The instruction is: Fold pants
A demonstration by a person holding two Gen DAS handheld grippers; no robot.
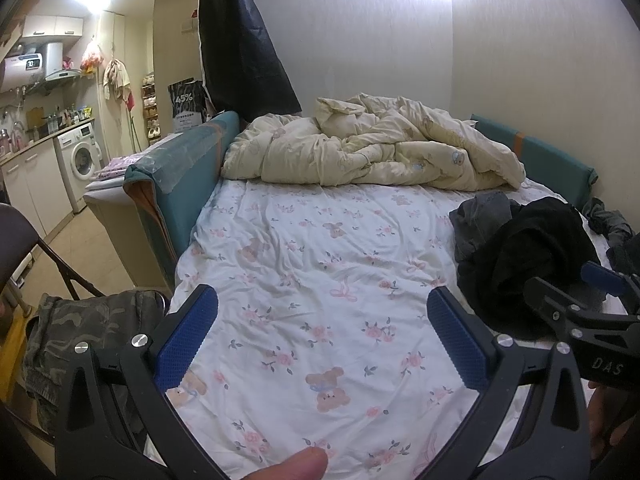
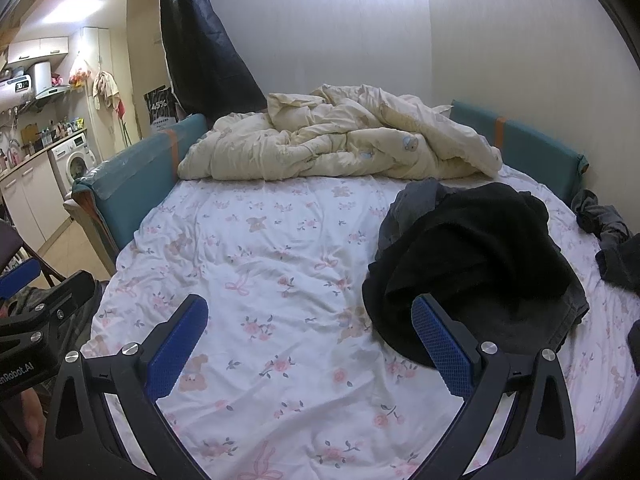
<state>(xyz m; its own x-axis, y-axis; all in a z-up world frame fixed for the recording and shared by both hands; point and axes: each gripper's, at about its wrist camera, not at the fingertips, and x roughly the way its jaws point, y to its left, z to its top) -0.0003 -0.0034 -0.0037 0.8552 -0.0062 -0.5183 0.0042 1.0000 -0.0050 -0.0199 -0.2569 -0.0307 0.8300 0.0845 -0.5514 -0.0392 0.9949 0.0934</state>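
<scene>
Two grippers, left gripper [image 1: 322,334], right gripper [image 2: 310,342], fingers apart, black pants [image 2: 472,256] crumpled

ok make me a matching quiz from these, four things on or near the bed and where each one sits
Things:
1. crumpled cream duvet
2. heap of black and grey pants
3. camouflage-print garment
4. white front-loading washing machine

Places:
A. under the kitchen counter, far left
B. on the dark chair, off the bed's left edge
C. bunched at the far end of the bed
D. on the floral sheet, right side of the bed

Pairs: 1-C, 2-D, 3-B, 4-A
</scene>
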